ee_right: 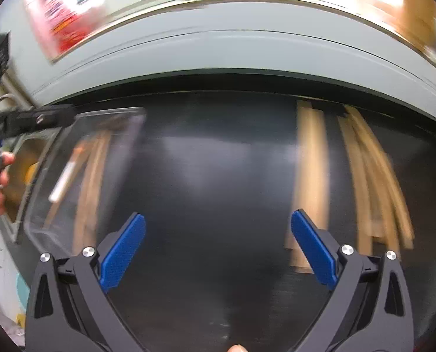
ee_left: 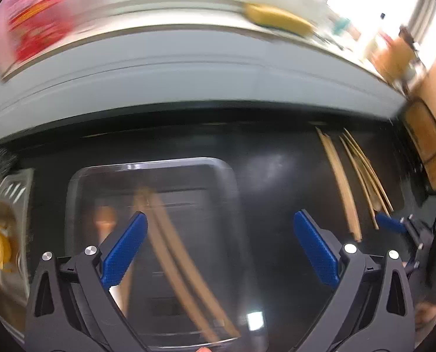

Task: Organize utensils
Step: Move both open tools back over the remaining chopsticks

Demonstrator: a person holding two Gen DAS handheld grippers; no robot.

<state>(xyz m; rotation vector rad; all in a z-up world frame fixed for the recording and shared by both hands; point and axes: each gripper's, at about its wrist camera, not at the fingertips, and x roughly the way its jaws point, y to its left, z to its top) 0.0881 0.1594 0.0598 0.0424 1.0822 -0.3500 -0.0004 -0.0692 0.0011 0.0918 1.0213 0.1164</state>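
Partly done — a few wooden utensils (ee_left: 171,252) already lie in the clear tray (ee_left: 80,182). More chopsticks (ee_right: 364,176) wait on the bench (ee_right: 218,176) at 2 o'clock. Left hand-held gripper (ee_left: 219,243) and right hand-held gripper (ee_right: 218,243) — both released, empty.

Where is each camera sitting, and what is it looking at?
Left wrist: sits on the left tool, looking over the clear tray with sticks inside; its blue fingers show.
Right wrist: sits on the right tool, looking at the dark counter; a hand shows at left.
Shared: tray and loose chopsticks.
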